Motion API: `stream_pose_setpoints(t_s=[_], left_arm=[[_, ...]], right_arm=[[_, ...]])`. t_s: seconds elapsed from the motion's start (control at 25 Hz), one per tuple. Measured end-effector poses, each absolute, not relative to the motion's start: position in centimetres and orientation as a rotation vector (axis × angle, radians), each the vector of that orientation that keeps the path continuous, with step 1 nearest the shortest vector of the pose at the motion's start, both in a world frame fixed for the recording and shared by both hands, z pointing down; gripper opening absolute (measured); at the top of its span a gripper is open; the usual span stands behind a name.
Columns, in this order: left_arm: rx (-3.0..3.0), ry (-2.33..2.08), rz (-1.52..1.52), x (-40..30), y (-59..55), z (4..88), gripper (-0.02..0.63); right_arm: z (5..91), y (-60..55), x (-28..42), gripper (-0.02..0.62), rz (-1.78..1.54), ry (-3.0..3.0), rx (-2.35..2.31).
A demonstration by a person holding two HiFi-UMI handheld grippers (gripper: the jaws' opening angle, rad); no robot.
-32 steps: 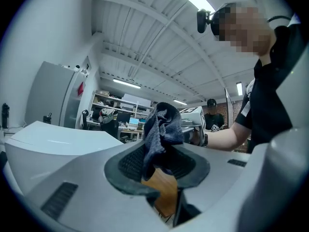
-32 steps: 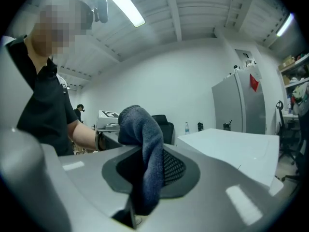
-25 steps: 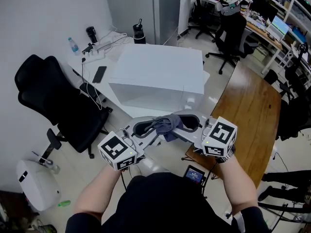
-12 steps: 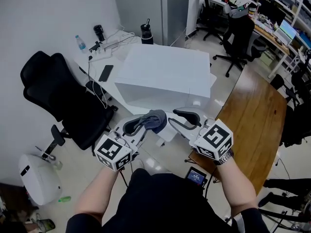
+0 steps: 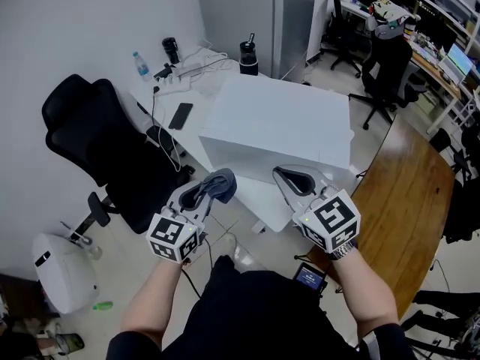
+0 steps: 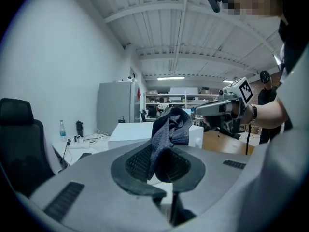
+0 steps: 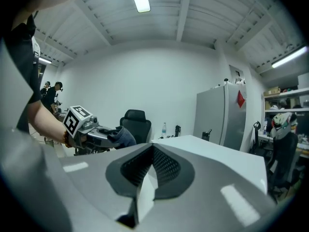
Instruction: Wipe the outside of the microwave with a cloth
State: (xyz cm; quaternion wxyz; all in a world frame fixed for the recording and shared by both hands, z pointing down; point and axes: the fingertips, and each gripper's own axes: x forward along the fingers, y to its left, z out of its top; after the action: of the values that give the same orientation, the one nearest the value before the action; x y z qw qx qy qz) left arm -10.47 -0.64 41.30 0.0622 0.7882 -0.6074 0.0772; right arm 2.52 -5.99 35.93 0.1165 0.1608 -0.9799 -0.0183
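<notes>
The white box-shaped microwave (image 5: 277, 118) stands on a white desk ahead of me. My left gripper (image 5: 217, 182) is shut on a crumpled dark grey-blue cloth (image 5: 222, 183), which bunches up between its pads (image 6: 169, 129), short of the microwave's near left corner. My right gripper (image 5: 283, 173) hovers near the microwave's front lower edge. Its jaws have just been closing and now stand shut with nothing between them (image 7: 149, 170). In the right gripper view the left gripper (image 7: 104, 134) shows with the cloth (image 7: 123, 135).
A black office chair (image 5: 97, 141) stands left of the desk. On the desk (image 5: 169, 100) lie a phone, a power strip with cables, a water bottle and a black flask. A wooden table (image 5: 409, 193) is at the right, a white bin (image 5: 60, 272) at the lower left.
The two grippers, together at the cloth a second ago, have drawn apart. The cloth stayed with the left gripper, which moved left. The right gripper's jaws went from open to shut.
</notes>
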Motion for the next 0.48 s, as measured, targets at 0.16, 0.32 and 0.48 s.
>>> stream_pose_setpoints(t_s=[0.16, 0.32, 0.48], left_arm=[[2.301, -1.903, 0.244, -14.9, -1.7, 42.6, 0.046], [2.215, -1.949, 0.254, -19.4, -3.4, 44.5, 0.046], [2.158, -1.963, 0.286, -23.1, -5.2, 46.7, 0.046]], right_arm=[[35.5, -7.8, -0.1, 0.000, -0.054, -2.868, 0.505], [35.2, -10.3, -2.3, 0.000, -0.049, -2.867, 0.573], [35.0, -13.0, -4.0, 0.000, -0.040, -2.859, 0.669]])
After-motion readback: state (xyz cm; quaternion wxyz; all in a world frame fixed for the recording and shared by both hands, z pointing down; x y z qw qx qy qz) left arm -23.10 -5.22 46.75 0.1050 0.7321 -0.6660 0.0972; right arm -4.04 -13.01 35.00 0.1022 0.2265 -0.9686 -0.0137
